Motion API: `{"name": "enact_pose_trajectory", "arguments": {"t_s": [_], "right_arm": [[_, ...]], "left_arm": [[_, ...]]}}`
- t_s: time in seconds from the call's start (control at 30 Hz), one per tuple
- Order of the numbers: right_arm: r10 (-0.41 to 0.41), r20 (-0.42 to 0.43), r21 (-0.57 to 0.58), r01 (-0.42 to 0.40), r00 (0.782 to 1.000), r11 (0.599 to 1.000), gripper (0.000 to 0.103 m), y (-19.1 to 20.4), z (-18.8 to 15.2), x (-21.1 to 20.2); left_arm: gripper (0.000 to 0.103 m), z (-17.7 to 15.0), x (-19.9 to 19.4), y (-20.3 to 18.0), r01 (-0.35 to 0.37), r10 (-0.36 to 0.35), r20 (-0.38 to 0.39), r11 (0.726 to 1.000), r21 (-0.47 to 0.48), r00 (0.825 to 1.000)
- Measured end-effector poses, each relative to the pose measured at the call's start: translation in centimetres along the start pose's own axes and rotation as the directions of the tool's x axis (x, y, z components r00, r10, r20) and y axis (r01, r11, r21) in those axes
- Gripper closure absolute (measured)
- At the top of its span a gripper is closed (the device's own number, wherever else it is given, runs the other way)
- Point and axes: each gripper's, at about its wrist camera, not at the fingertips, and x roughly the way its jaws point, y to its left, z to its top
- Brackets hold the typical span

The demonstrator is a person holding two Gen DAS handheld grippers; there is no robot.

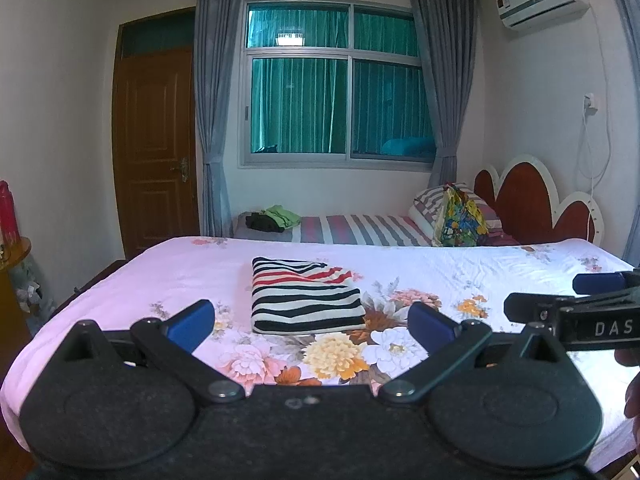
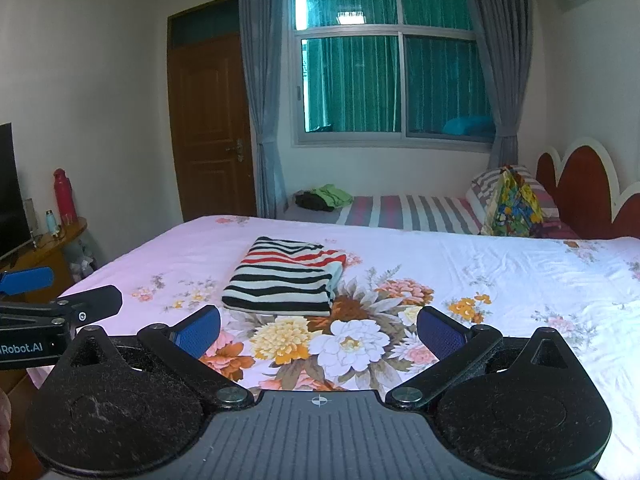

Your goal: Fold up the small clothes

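A striped garment, black, white and red, lies folded in a neat rectangle on the floral bedsheet. It also shows in the right wrist view. My left gripper is open and empty, held above the near part of the bed, just short of the garment. My right gripper is open and empty, also short of the garment and a little to its right. Each gripper shows at the edge of the other's view: the right one and the left one.
A second bed with a striped sheet stands behind, with a green and black clothes pile and a colourful bag by the pillow. A red headboard is at the right. A wooden side table with a red bottle stands at the left.
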Motion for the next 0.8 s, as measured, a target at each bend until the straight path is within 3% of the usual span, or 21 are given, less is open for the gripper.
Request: {"name": "enact_pose_trajectory", "arguments": {"t_s": [0.8], "right_arm": [[0.002, -0.002, 0.012, -0.002, 1.000, 1.000, 0.000, -0.76, -0.17, 0.27]], "left_arm": [[0.001, 0.18, 0.32, -0.13, 0.010, -0.010, 0.006, 1.000, 0.010, 1.000]]}}
